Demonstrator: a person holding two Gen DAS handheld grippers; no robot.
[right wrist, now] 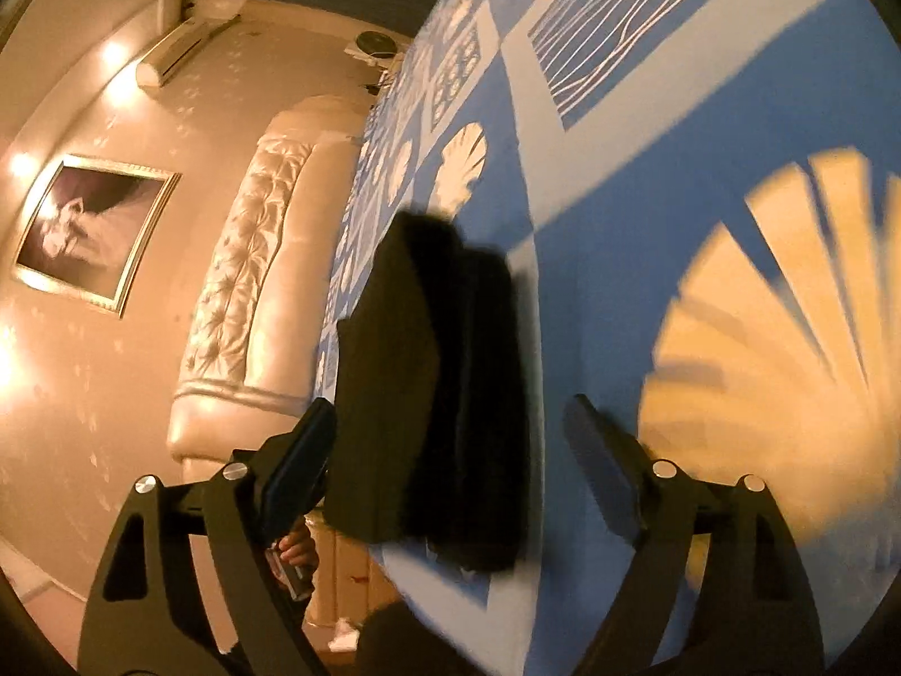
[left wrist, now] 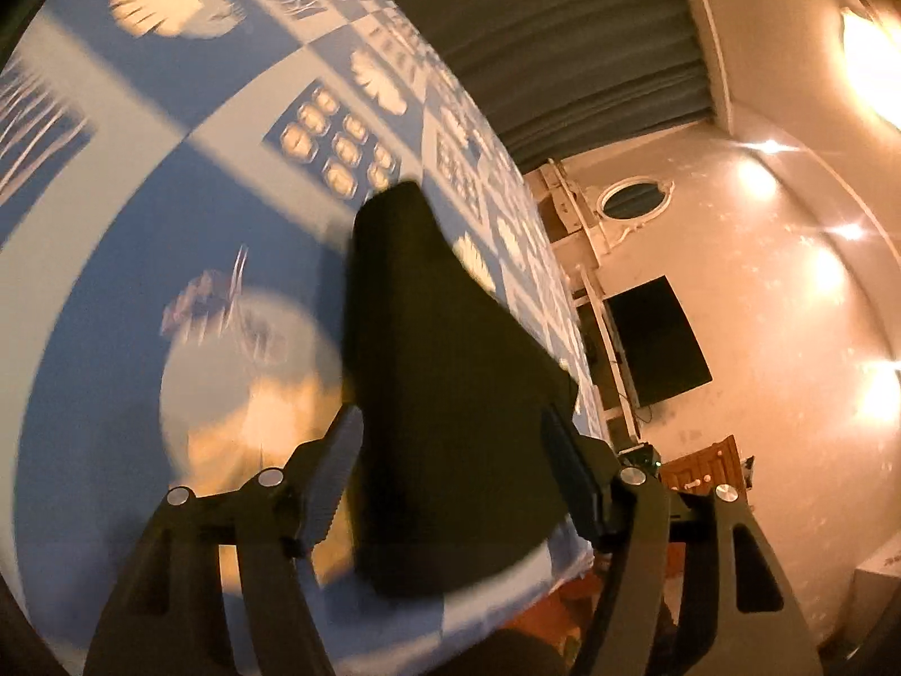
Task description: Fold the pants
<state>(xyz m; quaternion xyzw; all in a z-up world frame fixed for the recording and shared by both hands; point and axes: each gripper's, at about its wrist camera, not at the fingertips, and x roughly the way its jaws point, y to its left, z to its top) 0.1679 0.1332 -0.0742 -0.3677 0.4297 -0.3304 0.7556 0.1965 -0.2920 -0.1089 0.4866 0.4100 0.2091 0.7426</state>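
Left wrist view: black folded pants (left wrist: 445,394) lie on the blue patterned bed cover (left wrist: 169,180) between the spread, released jaws of the left gripper (left wrist: 450,479). Only this view shows a dark wall screen (left wrist: 656,338). Right wrist view: the right gripper (right wrist: 450,462), jaws likewise released, straddles the pants (right wrist: 428,394); only here appear a tufted headboard (right wrist: 248,259) and framed picture (right wrist: 96,231).

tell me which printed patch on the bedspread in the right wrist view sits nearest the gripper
The big yellow fan-shaped print, just beyond the right gripper, beside the folded black pants. The white shell print and the wavy-line patch lie farther up the blue bedspread.
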